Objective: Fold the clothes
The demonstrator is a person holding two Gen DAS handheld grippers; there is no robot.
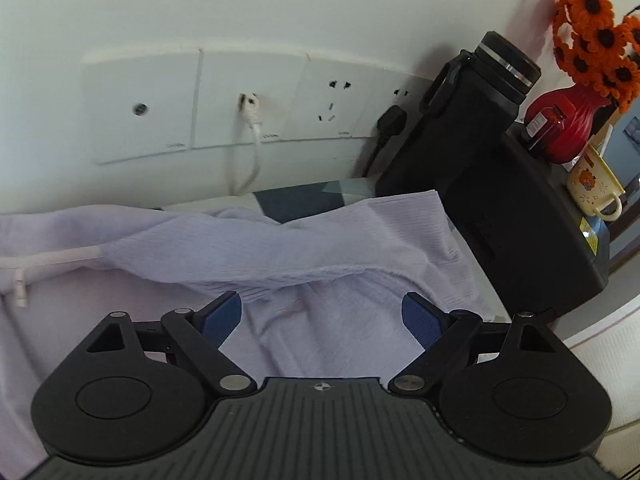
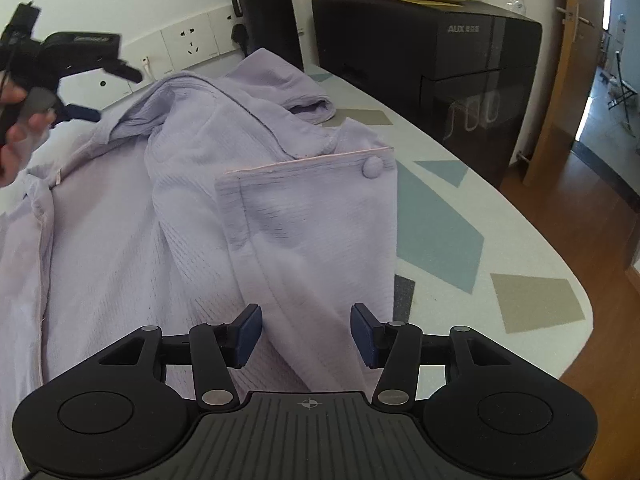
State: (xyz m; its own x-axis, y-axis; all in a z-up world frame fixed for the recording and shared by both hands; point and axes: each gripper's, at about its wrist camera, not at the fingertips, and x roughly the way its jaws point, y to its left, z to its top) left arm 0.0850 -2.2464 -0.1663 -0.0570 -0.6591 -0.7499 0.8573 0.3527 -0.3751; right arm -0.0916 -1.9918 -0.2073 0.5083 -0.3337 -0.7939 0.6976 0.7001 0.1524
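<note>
A pale lilac garment (image 2: 192,208) lies spread and rumpled on the table, with a folded-over panel bearing a covered button (image 2: 373,168). My right gripper (image 2: 306,330) hovers over its near edge, jaws apart, cloth below them but not pinched. In the left wrist view the same garment (image 1: 280,248) is bunched near the wall. My left gripper (image 1: 322,312) stands wide open above it, nothing between its blue pads (image 1: 420,320). The left gripper (image 2: 82,112) also shows at the upper left of the right wrist view, held by a hand (image 2: 16,136).
A black appliance (image 2: 424,64) stands at the table's far end, carrying a red vase (image 1: 568,120) of orange flowers and a cream mug (image 1: 596,184). A black flask (image 2: 264,12) stands by wall sockets (image 1: 248,100). The patterned table's edge (image 2: 560,288) curves to the right.
</note>
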